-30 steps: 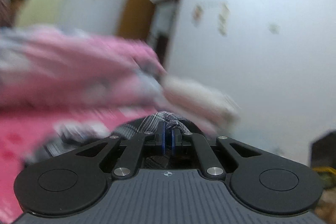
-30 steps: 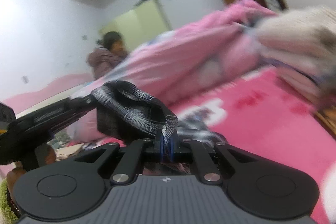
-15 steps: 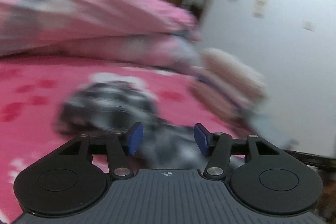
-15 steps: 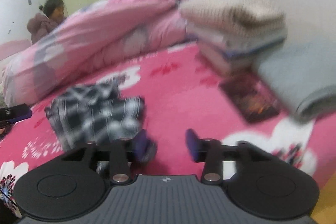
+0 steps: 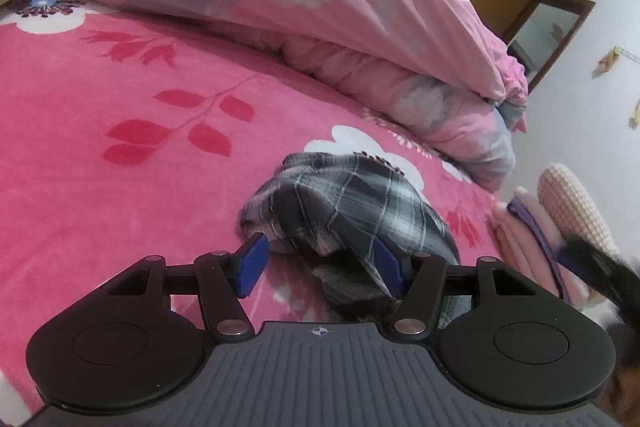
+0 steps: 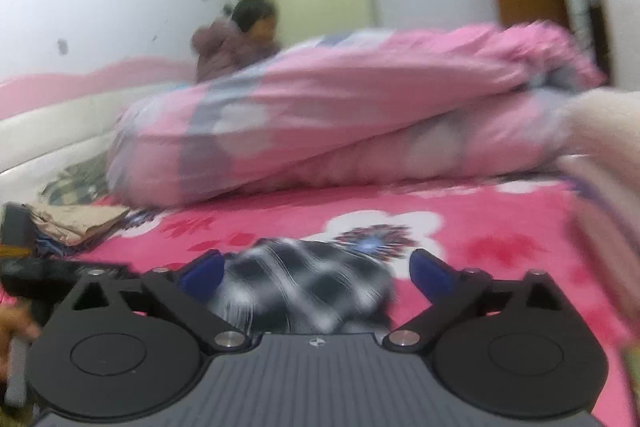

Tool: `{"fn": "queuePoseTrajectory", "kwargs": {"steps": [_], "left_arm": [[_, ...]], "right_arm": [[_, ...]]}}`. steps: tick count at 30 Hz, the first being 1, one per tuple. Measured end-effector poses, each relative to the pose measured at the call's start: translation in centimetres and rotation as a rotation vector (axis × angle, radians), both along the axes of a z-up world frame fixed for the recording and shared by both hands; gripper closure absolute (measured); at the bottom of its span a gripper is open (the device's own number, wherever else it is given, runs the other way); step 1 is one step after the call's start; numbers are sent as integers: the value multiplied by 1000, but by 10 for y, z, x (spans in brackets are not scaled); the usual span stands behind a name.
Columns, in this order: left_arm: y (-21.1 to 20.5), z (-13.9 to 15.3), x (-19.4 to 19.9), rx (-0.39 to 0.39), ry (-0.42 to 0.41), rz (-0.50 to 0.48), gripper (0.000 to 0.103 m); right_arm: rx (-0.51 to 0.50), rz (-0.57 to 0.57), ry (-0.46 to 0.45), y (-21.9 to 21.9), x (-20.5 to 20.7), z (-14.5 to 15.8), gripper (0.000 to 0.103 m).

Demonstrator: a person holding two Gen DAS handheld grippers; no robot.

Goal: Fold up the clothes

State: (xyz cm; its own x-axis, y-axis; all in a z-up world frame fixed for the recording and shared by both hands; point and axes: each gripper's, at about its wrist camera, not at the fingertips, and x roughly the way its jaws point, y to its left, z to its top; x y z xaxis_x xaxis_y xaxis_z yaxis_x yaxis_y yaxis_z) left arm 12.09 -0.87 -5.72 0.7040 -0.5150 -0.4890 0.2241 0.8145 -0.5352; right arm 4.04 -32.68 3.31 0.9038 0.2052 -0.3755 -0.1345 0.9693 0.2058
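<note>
light: soft, even | left: sharp, edges bowed | right: motion-blurred, detail perhaps unreliable

Right wrist view is motion-blurred throughout: plaid garment (image 6: 304, 287) between the spread pads is smeared, its near part hidden behind the right hand-held gripper (image 6: 316, 273) body. Person (image 6: 240, 39) in the bkgd too blurred for details. Cream stack (image 6: 608, 131) cut off by the right edge.

Left view: garment's near fold goes under the left hand-held gripper (image 5: 320, 263); right pad (image 5: 390, 267) partly covered by cloth. Dark blurred shape (image 5: 600, 267) at right, can't tell what.
</note>
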Motion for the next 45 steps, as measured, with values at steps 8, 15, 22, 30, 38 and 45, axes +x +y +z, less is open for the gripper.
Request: {"fn": "queuePoseTrajectory", "kwargs": {"steps": [8,15,22,30,38,45], "left_arm": [[-9,-12,9,42,-15,-48,45],[13,-18,-4,67,-3,-32,45],[55,-3,-31,5,-3,36,45],[34,16,-40,-33,-41,-63,39],[0,2,-42,63,-9,-112,38],[33,-19,-37,-26,85,-9,85]], "right_arm": [[334,-35,369,-49,171,-61,30],[295,279,303,5,118,-50,85],[111,461,271,71,68,-42,91],[109,570,319,109,19,-62,92],[80,661,356,146,-42,-77,93],[-4,722,345,161,-88,-61,91]]}}
